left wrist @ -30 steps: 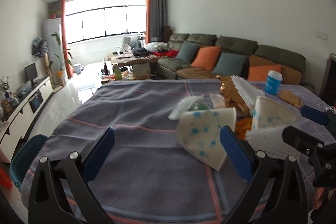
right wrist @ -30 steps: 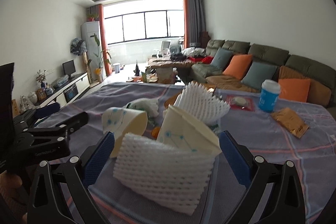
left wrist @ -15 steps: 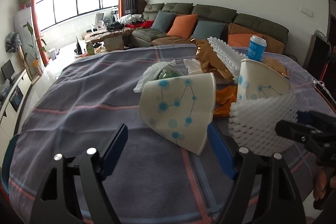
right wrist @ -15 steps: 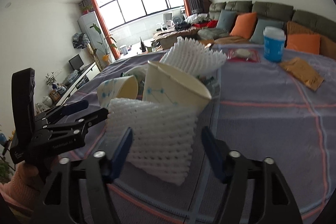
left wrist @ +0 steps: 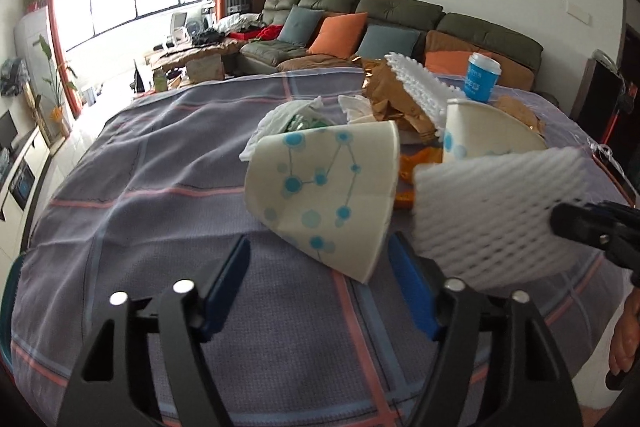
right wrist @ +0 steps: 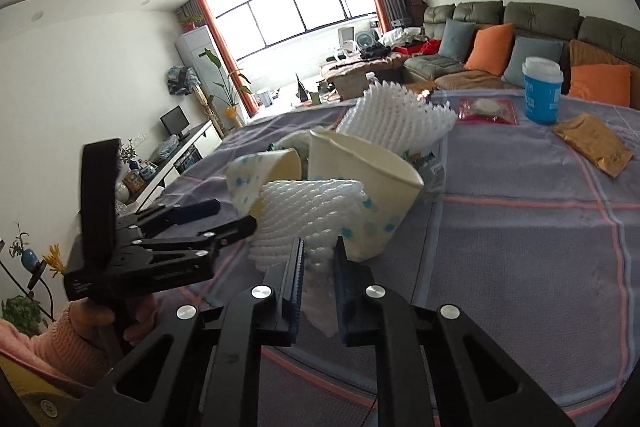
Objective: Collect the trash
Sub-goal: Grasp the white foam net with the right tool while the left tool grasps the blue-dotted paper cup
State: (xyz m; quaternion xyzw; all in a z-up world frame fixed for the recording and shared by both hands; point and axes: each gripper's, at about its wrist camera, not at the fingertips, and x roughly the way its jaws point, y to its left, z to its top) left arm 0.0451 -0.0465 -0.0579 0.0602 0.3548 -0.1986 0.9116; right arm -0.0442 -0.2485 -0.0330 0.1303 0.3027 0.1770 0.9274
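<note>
A flattened paper cup with blue dots [left wrist: 328, 195] lies on its side on the cloth-covered table [left wrist: 160, 195]. My left gripper [left wrist: 319, 243] straddles its near edge. The jaws are closing, and the left pad still stands apart from the cup. My right gripper [right wrist: 319, 243] is closing on a white foam net [right wrist: 308, 211], whose lower part is squeezed between the pads. In the left wrist view the right gripper [left wrist: 592, 227] holds that foam net [left wrist: 492, 215] at the right. Behind stands a second paper cup [right wrist: 360, 179].
Further trash lies behind: another foam net [right wrist: 396, 119], a crumpled gold wrapper [left wrist: 392, 95], a flat gold packet [right wrist: 592, 143], a red packet [right wrist: 486, 111] and white tissue [left wrist: 288, 115]. A blue lidded cup [right wrist: 542, 91] stands far right. A sofa [left wrist: 400, 15] is beyond the table.
Both grippers tipped down and drew nearer the trash. The right jaws went from wide open to clamped on the foam net. The left jaws narrowed around the dotted cup.
</note>
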